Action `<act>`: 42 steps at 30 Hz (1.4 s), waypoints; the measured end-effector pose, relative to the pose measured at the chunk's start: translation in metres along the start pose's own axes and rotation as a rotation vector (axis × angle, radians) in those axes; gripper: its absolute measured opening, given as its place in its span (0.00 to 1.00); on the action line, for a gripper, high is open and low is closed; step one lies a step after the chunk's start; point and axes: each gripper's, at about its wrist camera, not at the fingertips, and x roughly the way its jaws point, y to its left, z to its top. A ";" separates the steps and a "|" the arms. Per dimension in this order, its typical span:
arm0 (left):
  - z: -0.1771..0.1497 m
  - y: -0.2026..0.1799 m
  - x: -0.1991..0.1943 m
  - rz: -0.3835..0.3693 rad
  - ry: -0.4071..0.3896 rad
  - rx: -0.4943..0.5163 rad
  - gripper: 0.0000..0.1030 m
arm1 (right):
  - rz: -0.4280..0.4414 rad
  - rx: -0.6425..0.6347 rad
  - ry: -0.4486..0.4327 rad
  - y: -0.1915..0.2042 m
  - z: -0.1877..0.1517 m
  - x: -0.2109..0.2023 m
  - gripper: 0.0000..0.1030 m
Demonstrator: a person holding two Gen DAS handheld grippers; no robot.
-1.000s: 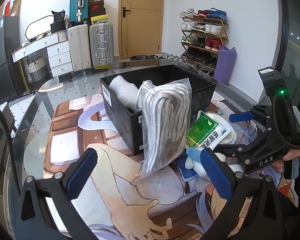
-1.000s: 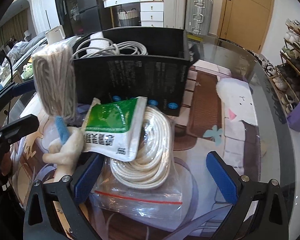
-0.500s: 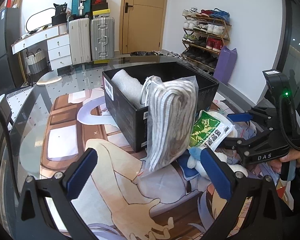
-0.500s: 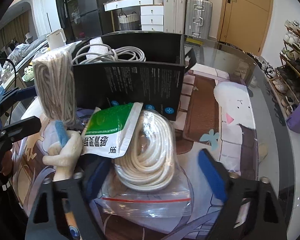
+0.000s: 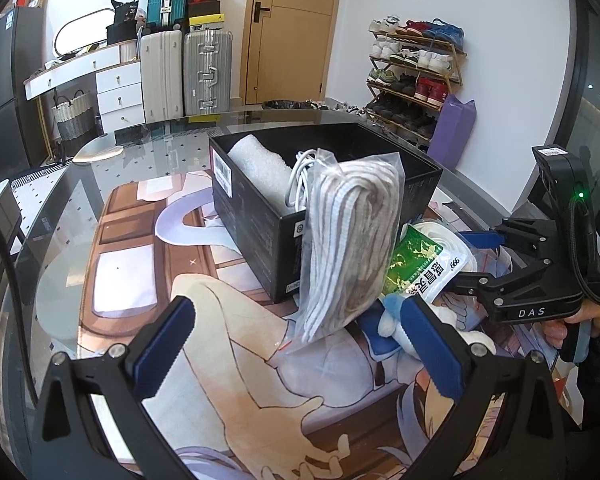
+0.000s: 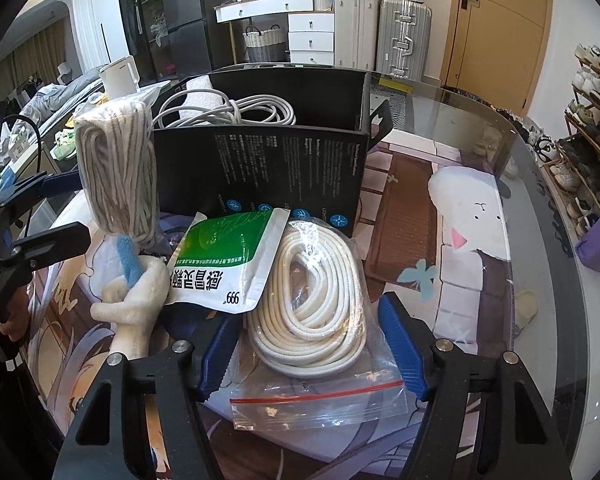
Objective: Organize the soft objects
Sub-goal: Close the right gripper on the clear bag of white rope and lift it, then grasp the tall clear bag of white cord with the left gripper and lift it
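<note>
A zip bag of white rope [image 6: 312, 312] lies on the printed mat, and my right gripper [image 6: 308, 320] straddles it. Its jaws are closing, with the blue pads close to the bag's sides but still off the coil. A green-and-white pouch [image 6: 224, 256] rests on the rope and on a white plush toy with a blue part [image 6: 136, 288]. A bag of grey-striped cord [image 5: 348, 240] leans upright against the black box [image 5: 260, 240], which holds a bubble-wrap roll and a white cable [image 6: 228, 108]. My left gripper [image 5: 296, 308] stands open just short of the cord bag, holding nothing.
The glass table's curved edge [image 6: 540, 216] runs along the right. Suitcases [image 5: 188, 72], white drawers and a shoe rack [image 5: 416, 76] stand behind the table. A person's hand [image 5: 596, 316] holds the right gripper's handle at the far right.
My right gripper's jaws have narrowed from wide open to close around the white rope bag. The left gripper and the other objects have stayed where they were.
</note>
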 end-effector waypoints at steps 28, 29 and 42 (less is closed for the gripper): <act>0.004 -0.006 0.001 0.034 -0.009 -0.053 1.00 | -0.006 0.061 -0.175 -0.029 0.005 -0.067 0.41; 0.005 -0.007 0.000 0.038 -0.012 -0.059 1.00 | -0.004 0.060 -0.178 -0.028 0.006 -0.068 0.41; 0.016 -0.019 0.010 0.208 -0.031 -0.124 1.00 | 0.030 0.050 -0.180 -0.019 0.008 -0.067 0.41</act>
